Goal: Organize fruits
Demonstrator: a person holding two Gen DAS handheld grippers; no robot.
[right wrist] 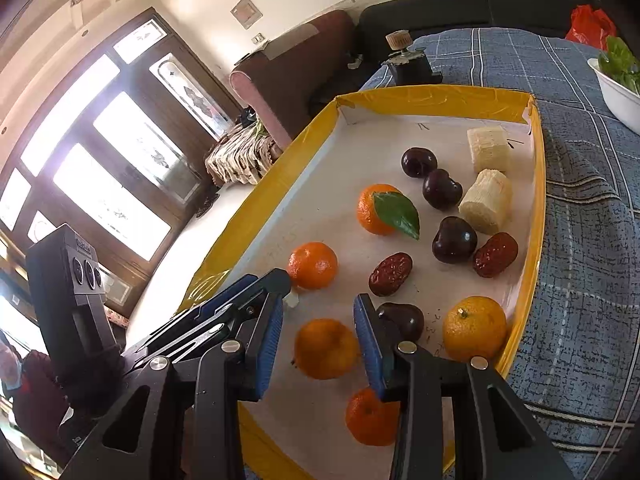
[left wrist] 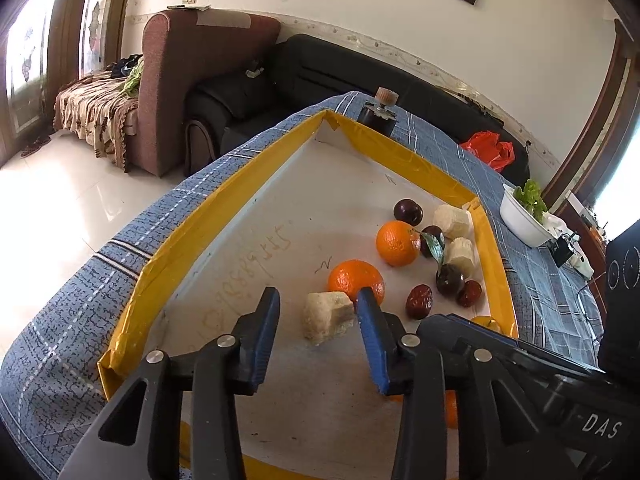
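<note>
A white tray with a yellow rim [left wrist: 200, 232] [right wrist: 440, 94] holds several oranges, dark cherries, red dates and peeled banana pieces. My left gripper [left wrist: 318, 300] is open over the tray. A banana piece [left wrist: 326, 316] lies between its fingers, close to the right pad and clear of the left one. An orange [left wrist: 356, 280] sits just beyond it. My right gripper [right wrist: 320, 304] is open with an orange [right wrist: 326, 348] resting on the tray between its pads, and a gap shows on the left side. A dark cherry [right wrist: 404, 320] lies just outside its right finger [right wrist: 370, 344].
The tray sits on a blue checked tablecloth [right wrist: 580, 240]. At the right stands a white bowl of greens [left wrist: 524, 220] [right wrist: 618, 96]. Behind the tray's far edge is a black device with a knob [left wrist: 378, 114] [right wrist: 412, 64]. More fruit [right wrist: 454, 240] crowds the tray's right half.
</note>
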